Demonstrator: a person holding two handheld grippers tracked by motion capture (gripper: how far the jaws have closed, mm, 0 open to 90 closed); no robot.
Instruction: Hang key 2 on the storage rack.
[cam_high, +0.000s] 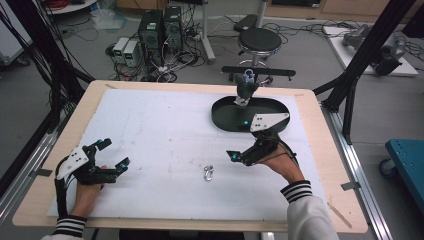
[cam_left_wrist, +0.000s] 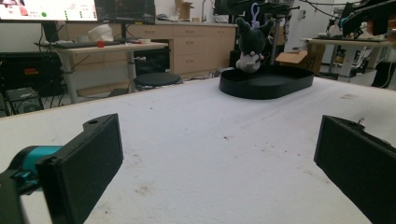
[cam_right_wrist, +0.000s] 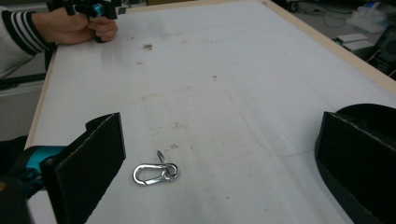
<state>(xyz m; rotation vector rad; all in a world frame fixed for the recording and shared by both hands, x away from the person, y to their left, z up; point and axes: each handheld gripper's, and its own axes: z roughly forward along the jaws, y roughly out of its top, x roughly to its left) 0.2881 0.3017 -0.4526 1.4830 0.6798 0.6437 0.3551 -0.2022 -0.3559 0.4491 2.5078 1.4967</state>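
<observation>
Silver and shiny, a little metal clip (cam_right_wrist: 155, 172) is lying flat on the white table cover (cam_high: 165, 130), near the front edge. The right gripper (cam_high: 248, 151) is sitting just beside the clip with its jaws spread wide, not touching it. The left gripper (cam_high: 114, 154) is resting far off, also spread wide. A dark plush toy (cam_high: 246, 88) is hanging over a black tray (cam_high: 225, 117).

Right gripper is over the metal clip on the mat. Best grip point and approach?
The metal clip lies flat on the white mat, its long oval body pointing left and a small ring at the right end. Probably best to pinch across the narrow width of the oval body near its middle, coming straight down from above. The right gripper is open, with the clip between its jaws but nearer the left one, so shift it slightly first.
</observation>
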